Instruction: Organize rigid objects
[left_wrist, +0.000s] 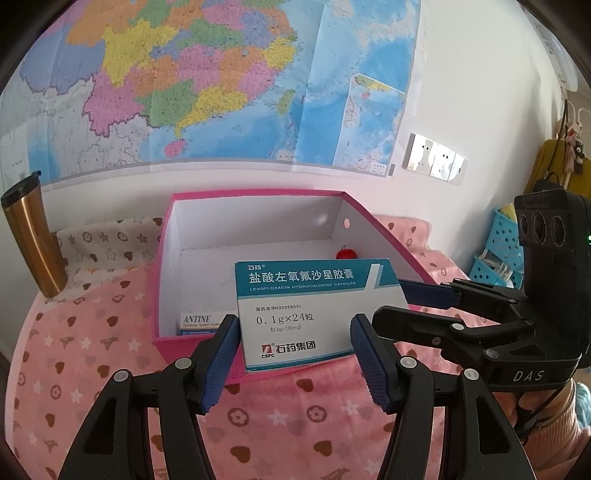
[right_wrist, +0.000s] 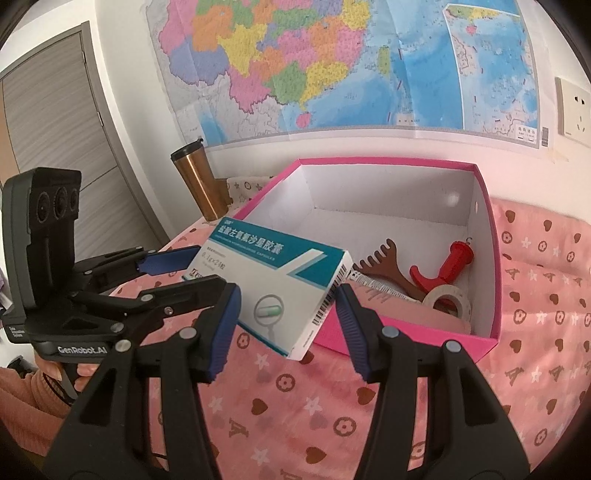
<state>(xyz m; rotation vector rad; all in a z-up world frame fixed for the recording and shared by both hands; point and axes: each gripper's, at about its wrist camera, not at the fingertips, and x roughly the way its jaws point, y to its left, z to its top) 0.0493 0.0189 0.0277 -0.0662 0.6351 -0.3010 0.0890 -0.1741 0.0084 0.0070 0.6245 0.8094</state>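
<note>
One teal-white cardboard medicine carton (left_wrist: 310, 295), clamped by left tool (left_wrist: 293, 321) and right tool (right_wrist: 287, 295); only right wrist shows one red plastic hook (right_wrist: 448, 266), three o'clock.

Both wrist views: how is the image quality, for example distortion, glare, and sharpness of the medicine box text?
Left wrist view: strong fisheye bending of the wall map, glare on the socket panel, and the print on the medicine box reads sharply. Right wrist view: same curvature and dark corners; the box print is slanted and harder to read.
</note>
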